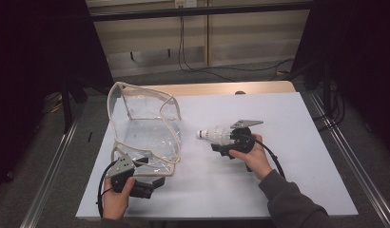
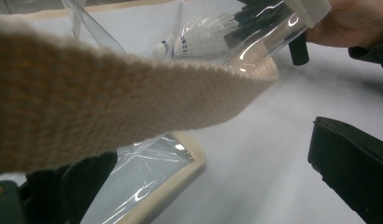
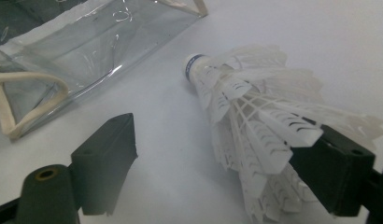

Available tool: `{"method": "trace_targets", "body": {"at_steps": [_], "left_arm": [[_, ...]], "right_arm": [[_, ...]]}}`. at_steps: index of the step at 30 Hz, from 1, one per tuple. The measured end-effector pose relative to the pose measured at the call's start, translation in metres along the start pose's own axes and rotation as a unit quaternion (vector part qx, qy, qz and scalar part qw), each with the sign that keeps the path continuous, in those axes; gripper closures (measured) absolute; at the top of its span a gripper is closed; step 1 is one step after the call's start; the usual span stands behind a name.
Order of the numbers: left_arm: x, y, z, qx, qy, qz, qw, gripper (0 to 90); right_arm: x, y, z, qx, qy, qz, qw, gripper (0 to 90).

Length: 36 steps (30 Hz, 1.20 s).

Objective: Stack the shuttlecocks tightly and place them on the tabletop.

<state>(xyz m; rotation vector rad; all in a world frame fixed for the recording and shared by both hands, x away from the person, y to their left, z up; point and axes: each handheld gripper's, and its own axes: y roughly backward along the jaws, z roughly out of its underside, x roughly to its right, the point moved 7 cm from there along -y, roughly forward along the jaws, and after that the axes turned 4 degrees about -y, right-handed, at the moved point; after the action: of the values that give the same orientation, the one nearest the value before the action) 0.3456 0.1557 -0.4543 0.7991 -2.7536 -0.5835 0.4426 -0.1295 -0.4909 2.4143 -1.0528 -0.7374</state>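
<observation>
Broadly, the white surface (image 1: 297,142) carries everything, and the clear bag (image 1: 145,128) with its cream webbing trim stands on the left half of it, its mouth gaping upward and toward the right. That looks deliberate: the left hand-held gripper (image 1: 148,183) sits at the bag's near corner, seemingly pinning or steadying the edge so the opening stays wide for something to go in. In the left gripper view a band of webbing (image 2: 133,102) crosses close to the lens, over the left jaw and well short of the right one; whether the pads actually press on it I cannot tell, since the band itself hides the near jaw's face.

The right hand-held gripper (image 1: 221,140) lies just right of the bag, pointing at its mouth. Its jaws stand wide apart, and the shuttlecock (image 3: 255,121) lies between them, feathers against the right jaw, the left jaw clear of it. So the shuttlecock rests on the surface near the bag rather than being clamped, cork end aimed at the opening, probably ready to be picked up and fed in.

Hard to read: the bag's clear walls show mostly as glare and creases, so its far side and base are vague. Part of the feather skirt is cut off at the bottom edge of the right gripper view.
</observation>
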Motion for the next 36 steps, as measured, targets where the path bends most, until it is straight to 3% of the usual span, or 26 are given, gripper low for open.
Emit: {"method": "trace_targets", "body": {"at_steps": [11, 22, 31, 36], "left_arm": [[0.000, 0.000, 0.001, 0.000, 0.002, 0.001, 1.0000, 1.2], [0.000, 0.000, 0.001, 0.003, 0.003, 0.001, 1.0000, 1.3], [-0.001, 0.000, 0.002, 0.000, 0.003, 0.002, 1.0000, 1.3], [-0.001, 0.000, 0.002, -0.001, 0.002, 0.002, 1.0000, 1.3]], "right_arm": [[0.002, -0.008, -0.002, 0.004, 0.001, 0.027, 0.9996, 34.3], [0.000, -0.013, -0.006, 0.009, 0.010, 0.036, 0.9992, 52.8], [0.000, -0.020, -0.004, 0.001, 0.017, 0.050, 0.9986, 59.5], [0.001, -0.021, -0.004, 0.000, 0.019, 0.053, 0.9984, 69.3]]}}
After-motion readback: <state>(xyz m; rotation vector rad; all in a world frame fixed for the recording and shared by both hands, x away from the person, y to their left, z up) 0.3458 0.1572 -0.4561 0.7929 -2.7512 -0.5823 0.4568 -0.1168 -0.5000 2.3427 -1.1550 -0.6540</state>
